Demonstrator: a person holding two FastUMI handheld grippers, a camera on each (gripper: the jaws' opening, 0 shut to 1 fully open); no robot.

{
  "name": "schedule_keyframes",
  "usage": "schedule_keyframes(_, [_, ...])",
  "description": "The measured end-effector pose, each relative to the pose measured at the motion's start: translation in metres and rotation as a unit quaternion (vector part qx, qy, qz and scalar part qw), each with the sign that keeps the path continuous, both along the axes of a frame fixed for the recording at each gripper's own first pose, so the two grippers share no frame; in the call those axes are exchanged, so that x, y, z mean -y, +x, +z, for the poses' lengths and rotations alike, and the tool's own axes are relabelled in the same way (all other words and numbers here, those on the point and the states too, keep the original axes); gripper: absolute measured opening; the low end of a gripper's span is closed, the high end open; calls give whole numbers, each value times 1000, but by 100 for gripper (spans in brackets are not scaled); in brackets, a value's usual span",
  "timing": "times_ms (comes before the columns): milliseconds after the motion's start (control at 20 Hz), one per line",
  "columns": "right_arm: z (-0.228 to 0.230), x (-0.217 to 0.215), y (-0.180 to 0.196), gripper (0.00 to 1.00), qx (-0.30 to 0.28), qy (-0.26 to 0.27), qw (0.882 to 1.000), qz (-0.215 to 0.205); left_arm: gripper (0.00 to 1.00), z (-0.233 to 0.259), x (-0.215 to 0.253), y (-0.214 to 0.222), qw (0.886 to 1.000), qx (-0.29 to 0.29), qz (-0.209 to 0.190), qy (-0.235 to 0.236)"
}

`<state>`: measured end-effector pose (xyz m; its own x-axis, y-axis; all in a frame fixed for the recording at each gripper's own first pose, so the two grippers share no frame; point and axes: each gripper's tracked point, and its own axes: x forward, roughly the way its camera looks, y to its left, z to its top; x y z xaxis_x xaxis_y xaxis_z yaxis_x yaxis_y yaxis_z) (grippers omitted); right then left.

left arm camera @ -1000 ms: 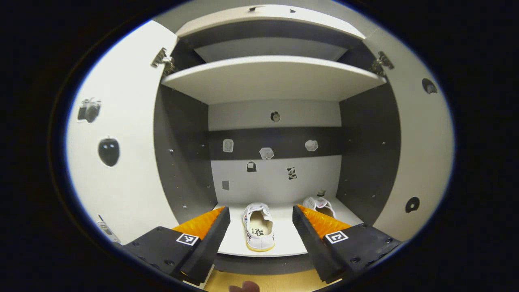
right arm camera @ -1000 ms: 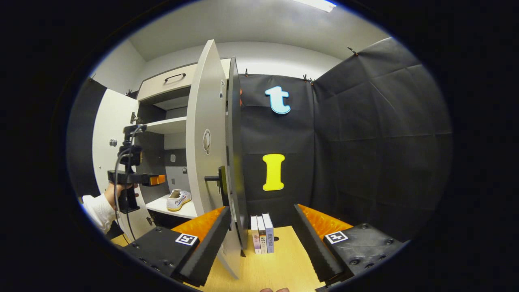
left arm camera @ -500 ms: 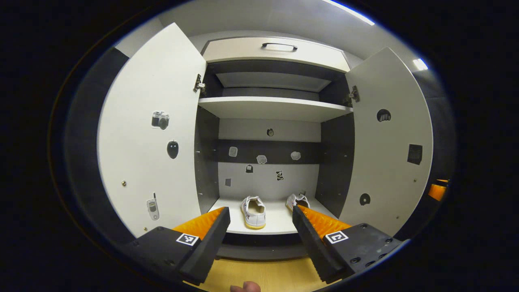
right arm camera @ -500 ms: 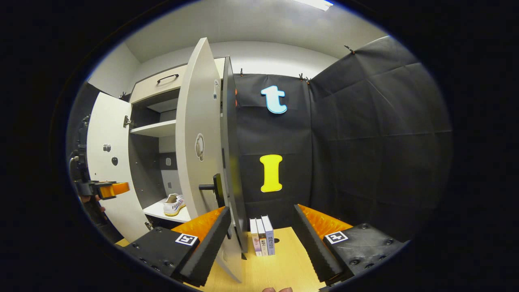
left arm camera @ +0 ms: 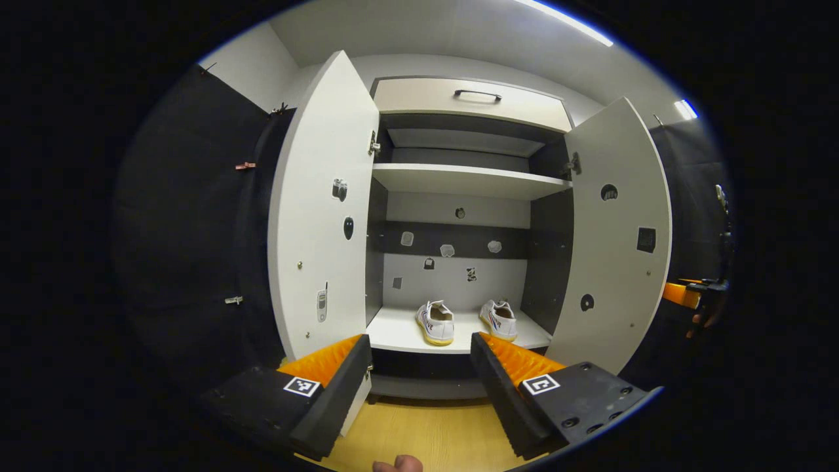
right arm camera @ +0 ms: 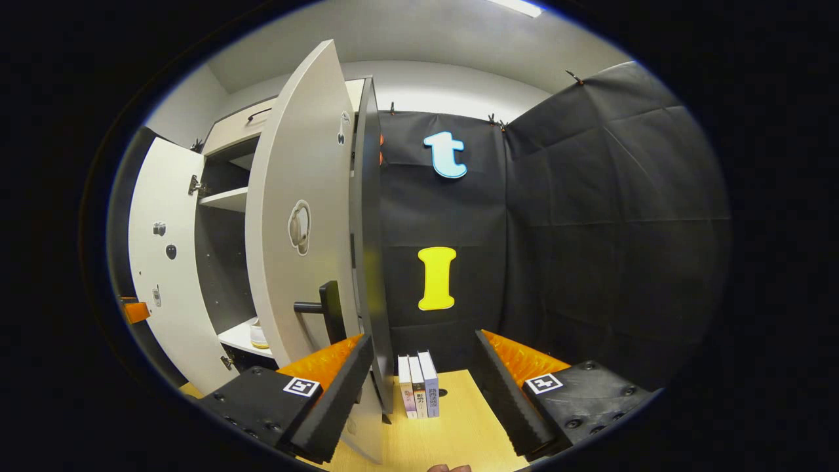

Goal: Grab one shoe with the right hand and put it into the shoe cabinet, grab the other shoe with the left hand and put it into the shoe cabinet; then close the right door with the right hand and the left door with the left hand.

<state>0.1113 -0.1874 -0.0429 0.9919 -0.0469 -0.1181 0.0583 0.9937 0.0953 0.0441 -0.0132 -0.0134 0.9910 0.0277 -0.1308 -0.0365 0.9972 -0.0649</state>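
Note:
Two white shoes (left arm camera: 436,322) (left arm camera: 498,320) sit side by side on the bottom shelf (left arm camera: 393,334) of the open shoe cabinet. My left gripper (left arm camera: 419,354) is open and empty, held back in front of the cabinet. The left door (left arm camera: 321,216) and right door (left arm camera: 616,242) both stand wide open. In the right gripper view, my right gripper (right arm camera: 423,351) is open and empty just outside the right door (right arm camera: 295,196), whose black handle (right arm camera: 321,307) is close above its left finger. A bit of one shoe (right arm camera: 257,335) peeks past the door.
Three books (right arm camera: 416,387) stand upright on the wooden floor (right arm camera: 459,426) against the black cloth wall, between my right fingers. An upper shelf (left arm camera: 465,180) and a drawer with a handle (left arm camera: 477,95) sit above. A hand holds the right gripper (left arm camera: 688,295) at the far right.
My left gripper has drawn back from the cabinet, leaving both shoes on the shelf. My right gripper has come closer to the right door, near its handle.

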Motion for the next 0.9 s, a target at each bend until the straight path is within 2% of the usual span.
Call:
schedule_keyframes(200, [-1,-8,-1,96,0,3,1000,-1,94,-7,-14,-12,1000,-8,2,18])
schedule_keyframes(350, [-3,-14,-3,96,-1,28,1000,-8,94,-8,-23,-17,1000,-11,-1,18])
schedule_keyframes(400, [-3,-14,-3,100,-1,38,999,-13,94,-9,-26,-19,1000,-11,-2,20])
schedule_keyframes(550, [-4,-18,-6,97,1,51,998,-32,94,-10,-42,-20,999,-12,-2,30])
schedule_keyframes(900, [-1,-61,-11,97,6,37,999,-7,94,-13,-68,-30,999,-12,6,29])
